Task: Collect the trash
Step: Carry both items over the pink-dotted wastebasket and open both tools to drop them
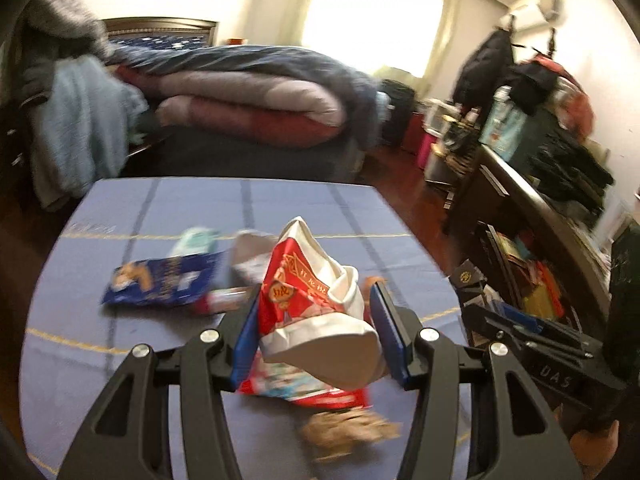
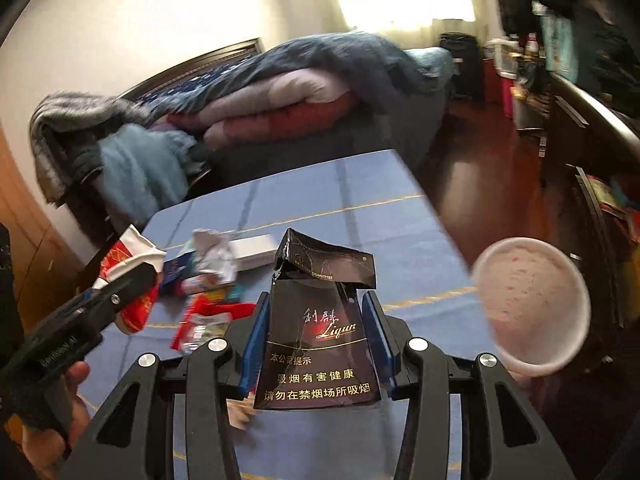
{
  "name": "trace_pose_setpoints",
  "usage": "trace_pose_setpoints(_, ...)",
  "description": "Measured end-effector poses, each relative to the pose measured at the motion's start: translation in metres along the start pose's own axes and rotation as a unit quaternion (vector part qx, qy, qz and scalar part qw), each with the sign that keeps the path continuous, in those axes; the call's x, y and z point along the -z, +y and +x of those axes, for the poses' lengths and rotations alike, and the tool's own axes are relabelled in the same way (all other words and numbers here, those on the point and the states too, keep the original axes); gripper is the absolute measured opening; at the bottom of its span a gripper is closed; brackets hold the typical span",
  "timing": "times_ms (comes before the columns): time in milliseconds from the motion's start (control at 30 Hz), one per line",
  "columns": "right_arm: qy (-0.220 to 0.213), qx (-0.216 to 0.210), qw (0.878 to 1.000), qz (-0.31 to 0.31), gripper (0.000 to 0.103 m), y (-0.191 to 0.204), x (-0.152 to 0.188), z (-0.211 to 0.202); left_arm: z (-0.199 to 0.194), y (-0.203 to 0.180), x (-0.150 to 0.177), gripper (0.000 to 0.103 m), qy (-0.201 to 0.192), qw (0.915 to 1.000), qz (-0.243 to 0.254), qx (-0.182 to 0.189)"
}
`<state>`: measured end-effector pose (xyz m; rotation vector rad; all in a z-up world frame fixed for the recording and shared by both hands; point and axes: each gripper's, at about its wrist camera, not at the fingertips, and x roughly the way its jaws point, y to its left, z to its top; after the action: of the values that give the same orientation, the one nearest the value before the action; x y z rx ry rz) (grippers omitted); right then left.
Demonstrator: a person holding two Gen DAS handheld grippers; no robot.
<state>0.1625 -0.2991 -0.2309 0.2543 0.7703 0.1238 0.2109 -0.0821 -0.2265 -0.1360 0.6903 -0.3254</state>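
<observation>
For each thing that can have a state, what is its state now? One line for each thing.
Left hand-held gripper: shut on the red and white bag.
Red and white bag: crumpled, lifted off the table.
Right hand-held gripper: shut on the black cigarette pack.
Black cigarette pack: lid open, torn, held upright.
Blue snack bag: flat on the table.
White cup: mouth tilted toward camera.

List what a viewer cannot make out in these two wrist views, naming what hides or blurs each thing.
- Left wrist: brown scrap near the bottom, too blurred to identify.
- Left wrist: blue packet, print smeared by blur.
- Right wrist: white cup, blurred; its base is hidden behind its own rim.
- Right wrist: wrappers behind the cigarette pack, partly hidden by the gripper's fingers.
</observation>
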Motion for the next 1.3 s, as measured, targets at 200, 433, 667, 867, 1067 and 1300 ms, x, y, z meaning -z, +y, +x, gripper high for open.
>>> trace_pose_setpoints(200, -0.02, 0.046, 0.998, 0.038, 0.046, -0.053, 0.002, -0.02, 0.019, -0.061, -0.008, 0.053, 0.007, 0.9977, 0.045, 0.05)
trace_pose_setpoints(433, -0.038, 0.097, 0.992, 0.077, 0.046, -0.112, 0.005, -0.032, 0.054, -0.137, -0.013, 0.053, 0.031, 0.9887, 0.094, 0.113)
trace_pose_setpoints(667, -0.045, 0.139, 0.983, 0.111, 0.046, -0.166, 0.005, -0.03, 0.099, -0.211, -0.012, 0.052, 0.043, 0.977, 0.145, 0.15)
trace_pose_setpoints(867, -0.038, 0.163, 0.977, 0.131, 0.046, -0.211, 0.007, -0.014, 0.146, -0.256, -0.01, 0.052, 0.063, 0.9711, 0.157, 0.168)
trace_pose_setpoints(1067, -0.025, 0.164, 0.975, 0.148, 0.046, -0.243, 0.004, 0.006, 0.191, -0.262, -0.017, 0.051, 0.1, 0.9747, 0.126, 0.155)
trace_pose_setpoints(1300, -0.011, 0.163, 0.976, 0.142, 0.049, -0.254, -0.001, 0.03, 0.186, -0.243, -0.017, 0.053, 0.106, 0.9786, 0.114, 0.135)
